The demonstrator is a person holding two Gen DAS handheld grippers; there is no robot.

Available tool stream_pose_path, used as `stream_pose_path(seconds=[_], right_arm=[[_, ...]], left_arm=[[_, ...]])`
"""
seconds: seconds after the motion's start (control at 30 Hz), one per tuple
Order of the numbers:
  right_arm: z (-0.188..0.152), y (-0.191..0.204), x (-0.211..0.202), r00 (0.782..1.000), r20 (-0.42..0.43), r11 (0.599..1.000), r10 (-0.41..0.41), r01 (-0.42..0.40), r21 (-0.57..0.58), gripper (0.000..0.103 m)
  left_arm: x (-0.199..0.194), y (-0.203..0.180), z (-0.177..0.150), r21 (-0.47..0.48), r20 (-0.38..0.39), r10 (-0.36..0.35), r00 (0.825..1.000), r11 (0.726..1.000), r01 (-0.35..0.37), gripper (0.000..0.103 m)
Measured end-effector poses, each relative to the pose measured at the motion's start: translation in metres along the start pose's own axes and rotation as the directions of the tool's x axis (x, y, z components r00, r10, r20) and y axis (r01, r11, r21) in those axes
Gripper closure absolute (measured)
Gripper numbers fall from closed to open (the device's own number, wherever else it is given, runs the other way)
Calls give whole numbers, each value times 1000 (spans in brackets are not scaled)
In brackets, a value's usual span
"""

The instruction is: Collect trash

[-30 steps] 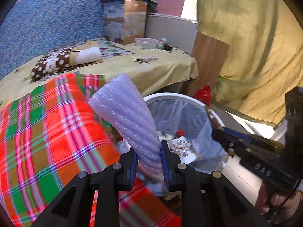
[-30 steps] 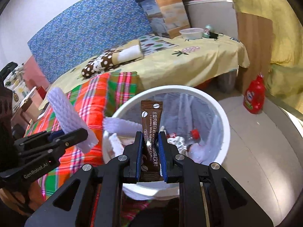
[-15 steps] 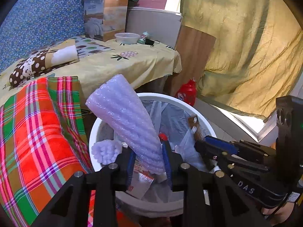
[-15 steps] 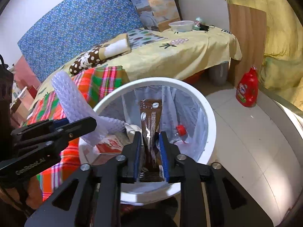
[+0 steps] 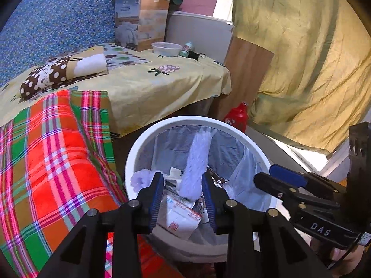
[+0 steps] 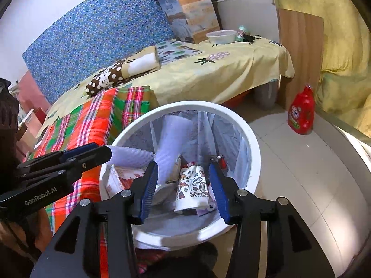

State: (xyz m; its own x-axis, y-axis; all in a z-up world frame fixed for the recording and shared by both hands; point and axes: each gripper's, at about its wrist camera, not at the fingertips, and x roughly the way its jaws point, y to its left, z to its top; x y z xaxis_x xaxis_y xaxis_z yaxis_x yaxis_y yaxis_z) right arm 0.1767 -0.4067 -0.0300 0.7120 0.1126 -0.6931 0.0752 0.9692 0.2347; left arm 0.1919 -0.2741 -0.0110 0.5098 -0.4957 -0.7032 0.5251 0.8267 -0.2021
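Bedside floor, white bin (image 5: 143, 153): foam roll (image 5: 197, 162) lies inside among wrappers, left gripper (image 5: 183, 193) and right gripper (image 6: 183, 190) with jaws just opened and empty; we lift both straight up, clear of the liner.

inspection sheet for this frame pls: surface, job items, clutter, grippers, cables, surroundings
Surface: pale tiled floor; bed with yellow sheet and plaid blanket.
Job's things: white trash bin with clear liner, holding a purple foam sleeve, a printed paper cup and wrappers.
Clutter: red detergent bottle on the floor; plastic bowl and cardboard box on the bed.
Grippers: left gripper and right gripper over the bin; jaws have just been opening, pads clear of the trash.
Cables: thin black cord at lower right of the left view, by the hand.
Surroundings: blue headboard, yellow curtain.
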Motion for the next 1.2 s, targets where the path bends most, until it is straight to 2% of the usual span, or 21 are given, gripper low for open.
stream_pose_path(seconds=[0.47,0.83,1.2], right_arm=[[-11,36,-19,999,20,997,51,-49,-58,55],[-30,68,-38,996,37,990,78,-74,-116,55],[-53,98,-54,993,45,979,106,-96,-181,54]], left_arm=[[-49,19,-33,-47,28,79,997,996,-77,69],[-99,40,-69,-91,59,171,983,982,-166,69],[-137,53,-107,-144,75,233,969,965,-221,69]])
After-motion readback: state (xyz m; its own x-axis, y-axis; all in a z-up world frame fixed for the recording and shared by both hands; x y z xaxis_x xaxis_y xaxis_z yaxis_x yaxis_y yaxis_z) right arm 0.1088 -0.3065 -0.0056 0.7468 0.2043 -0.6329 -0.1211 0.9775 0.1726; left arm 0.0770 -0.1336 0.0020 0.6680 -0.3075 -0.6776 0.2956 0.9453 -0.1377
